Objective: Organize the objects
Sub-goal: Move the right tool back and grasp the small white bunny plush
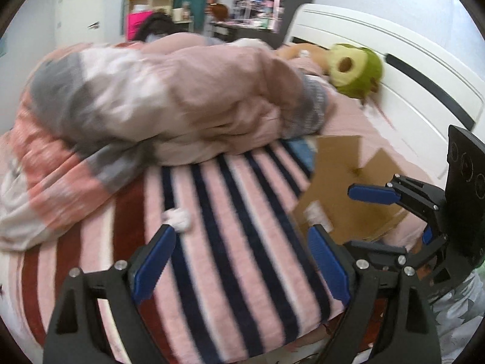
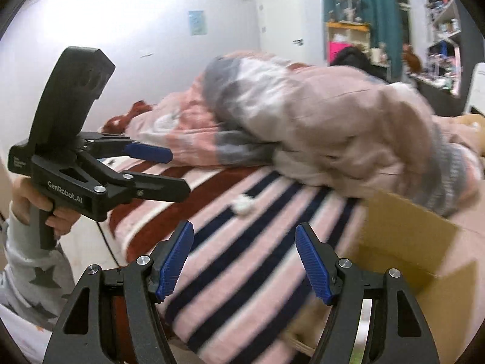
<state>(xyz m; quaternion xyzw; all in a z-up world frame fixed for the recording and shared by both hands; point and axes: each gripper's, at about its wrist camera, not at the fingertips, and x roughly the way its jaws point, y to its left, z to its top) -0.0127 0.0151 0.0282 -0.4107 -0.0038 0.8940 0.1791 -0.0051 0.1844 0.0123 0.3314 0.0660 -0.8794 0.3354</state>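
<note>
Left tool (image 1: pixel 241 253): fingers wide apart, nothing between, low in frame over striped blanket (image 1: pixel 230 242) on bed.

Right tool (image 2: pixel 244 261): fingers wide apart too, empty, low middle of frame.

Small white ball (image 1: pixel 180 217), maybe balled sock or tissue, too blurry to tell: alone on stripes, just past left tool's left finger, near frame middle. Probably next thing to pick.

Open cardboard box (image 2: pixel 409 236) at right on bed edge, flaps up. Likely put there to catch loose things.

Pink quilt (image 1: pixel 157 97) heaped behind. Green avocado plush (image 1: pixel 354 69) upper right, against headboard.

Small white fluffy ball (image 1: pixel 179 219) on striped blanket (image 1: pixel 242 242), open cardboard box (image 1: pixel 342 188) beside.
</note>
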